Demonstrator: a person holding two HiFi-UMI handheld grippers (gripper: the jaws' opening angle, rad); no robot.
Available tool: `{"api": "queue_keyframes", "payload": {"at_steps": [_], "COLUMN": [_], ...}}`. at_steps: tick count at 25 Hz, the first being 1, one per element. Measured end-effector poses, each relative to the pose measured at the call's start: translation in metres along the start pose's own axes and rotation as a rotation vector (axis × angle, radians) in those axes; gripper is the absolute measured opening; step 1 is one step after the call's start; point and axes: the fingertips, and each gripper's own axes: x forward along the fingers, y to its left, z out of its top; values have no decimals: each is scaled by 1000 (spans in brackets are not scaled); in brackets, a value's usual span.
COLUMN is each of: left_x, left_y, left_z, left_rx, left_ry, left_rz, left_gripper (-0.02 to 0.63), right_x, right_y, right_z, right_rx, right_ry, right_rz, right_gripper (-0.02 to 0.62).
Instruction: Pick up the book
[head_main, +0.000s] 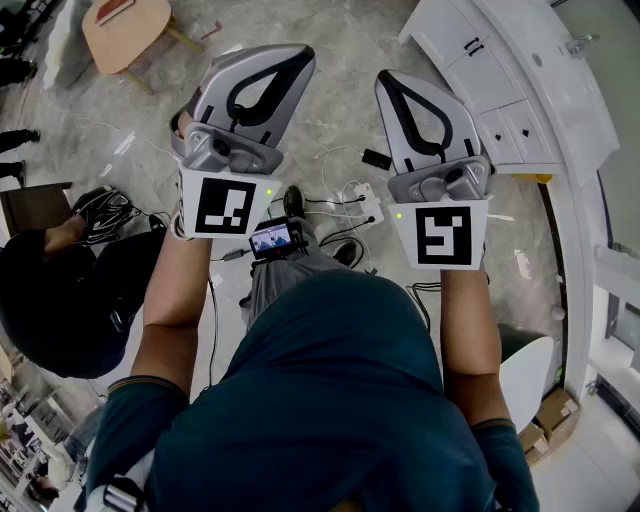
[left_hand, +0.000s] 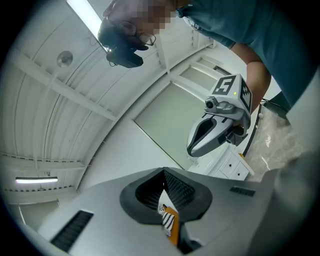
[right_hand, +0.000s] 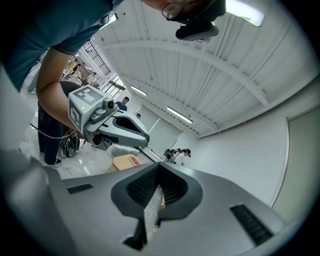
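Several cables (head_main: 340, 200) underfoot; cabinet (head_main: 500, 100) right (table (head_main: 125, 30) far left).

Grey marble floor (head_main: 345, 100), white cabinets (head_main: 480, 60) at right, small wooden table (head_main: 125, 30).

The left gripper (left_hand: 169, 222) has its jaws together; beyond, the right gripper (left_hand: 195, 147) hovers by a white cabinet (left_hand: 228, 167).

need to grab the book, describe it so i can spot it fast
In the head view's top left corner, a small wooden table stands on the grey floor. The book is the flat reddish thing on it, the only colour on the pale wood.
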Motion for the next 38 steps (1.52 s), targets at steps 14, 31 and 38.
{"api": "queue_keyframes", "payload": {"at_steps": [14,31,38], "left_x": [27,53,60], "left_y": [14,61,100], "left_z": [-34,-97,-146], "left_rx": [-24,-77,-112], "left_ry": [3,-4,-15], "left_rz": [-23,-36,-35], "left_gripper": [3,3,3], "right_x": [35,108,164], "right_y": [-12,-29,-38], "right_z": [-18,-26,-29], "right_rx": [59,48,59], "right_ry": [-1,9,32], "right_rz": [9,4,-25], "right_gripper": [12,12,12]}}
